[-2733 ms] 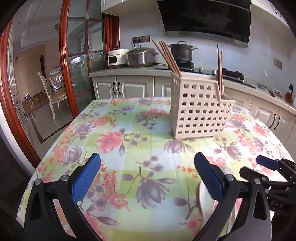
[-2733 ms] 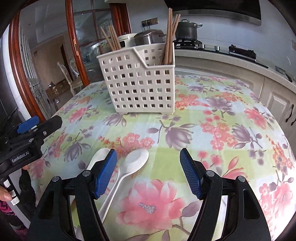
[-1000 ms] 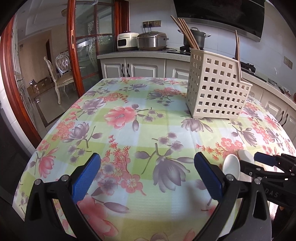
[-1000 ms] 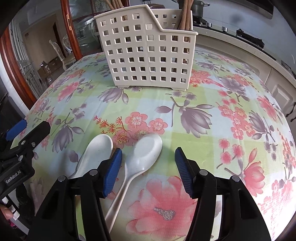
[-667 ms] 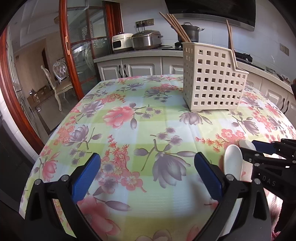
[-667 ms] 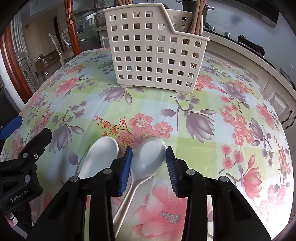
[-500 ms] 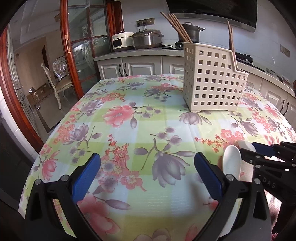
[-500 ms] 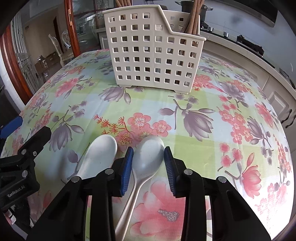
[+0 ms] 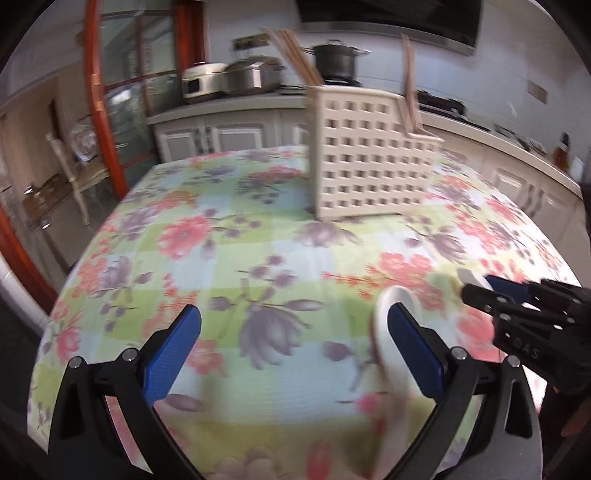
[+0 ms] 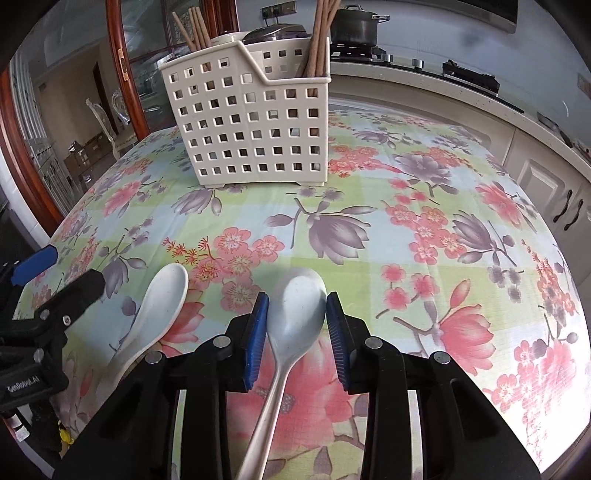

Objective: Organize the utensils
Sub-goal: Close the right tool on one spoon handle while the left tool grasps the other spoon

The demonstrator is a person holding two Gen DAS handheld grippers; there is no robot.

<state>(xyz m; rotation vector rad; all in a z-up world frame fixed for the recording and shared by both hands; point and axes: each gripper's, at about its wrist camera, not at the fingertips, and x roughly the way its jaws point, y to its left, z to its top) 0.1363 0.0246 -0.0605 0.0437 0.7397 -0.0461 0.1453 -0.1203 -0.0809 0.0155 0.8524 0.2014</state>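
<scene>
Held spoon (image 10: 297,301): white ceramic, bowl end clamped between the blue pads (image 10: 257,332) of the right gripper (image 10: 297,328), handle running back under the gripper body toward the camera. Jaws have just been closing w/ the spoon between them; pads now press both sides of the bowl. Whether it sits on the cloth or is raised off it, can't tell.

Second spoon (image 10: 159,310): same type, lying on the tablecloth just left of the held one, bowl pointing away from the camera, apart from it. In the left wrist view this spoon (image 9: 388,332) sits right by the inner face of that gripper's right-hand pad; blurred, so contact unclear.

Left gripper (image 9: 291,350): jaws spread wide, nothing between them but cloth. Its tips also show at the left edge of the right wrist view.

Utensil basket (image 10: 247,118): cream plastic, square holes, upright on the table further back, well apart from both spoons. Chopsticks (image 10: 317,40) stand in it, one bunch at the left rear, one at the right.

Floral tablecloth (image 10: 424,229) covers the round table. Behind: kitchen counter w/ a dark pot (image 10: 356,26) on the stove.
</scene>
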